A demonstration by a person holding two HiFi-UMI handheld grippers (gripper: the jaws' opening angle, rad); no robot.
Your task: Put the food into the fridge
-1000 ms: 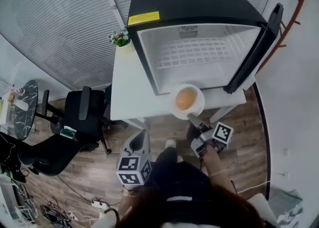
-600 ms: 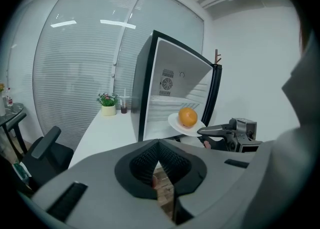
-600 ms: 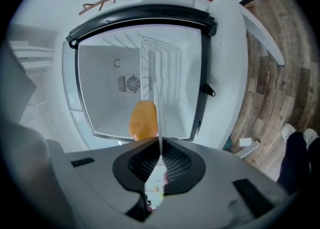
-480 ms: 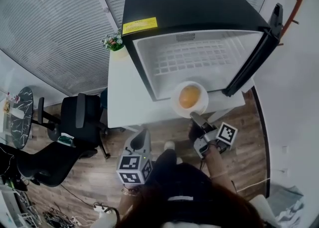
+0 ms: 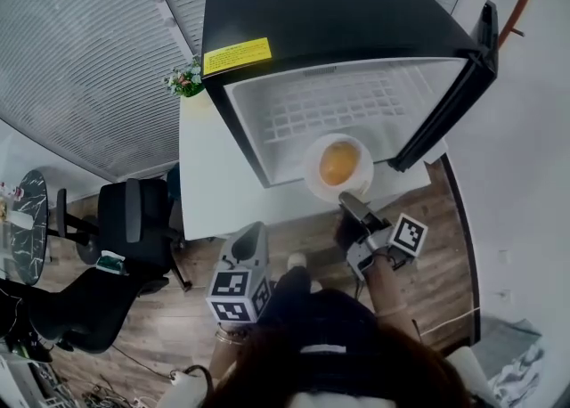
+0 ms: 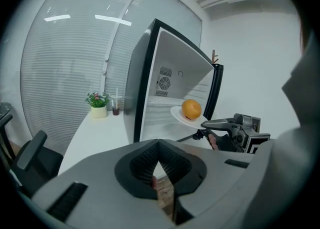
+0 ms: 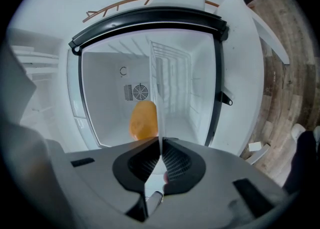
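Note:
An orange [image 5: 339, 161] lies on a white plate [image 5: 313, 182] held just before the open fridge [image 5: 329, 5] at its lower front edge. My right gripper [image 5: 346, 204] is shut on the plate's near rim. In the right gripper view the plate [image 7: 159, 108] shows edge-on between the jaws, the orange [image 7: 142, 120] beyond it against the white fridge interior [image 7: 110, 73]. My left gripper [image 5: 252, 239] hangs lower left of the plate, below the table edge, shut with nothing in it. In the left gripper view I see the orange [image 6: 191, 108] and the right gripper [image 6: 220, 123].
The fridge stands on a white table [image 5: 209, 175]; its door [image 5: 450, 94] swings open on the right. A small potted plant [image 5: 185, 81] and a cup [image 6: 116, 108] sit at the table's far left. A black office chair [image 5: 125, 219] stands on the wood floor to the left.
The plate with the orange has moved a little up and closer to the fridge opening in my right gripper. The left gripper has shifted slightly toward the table.

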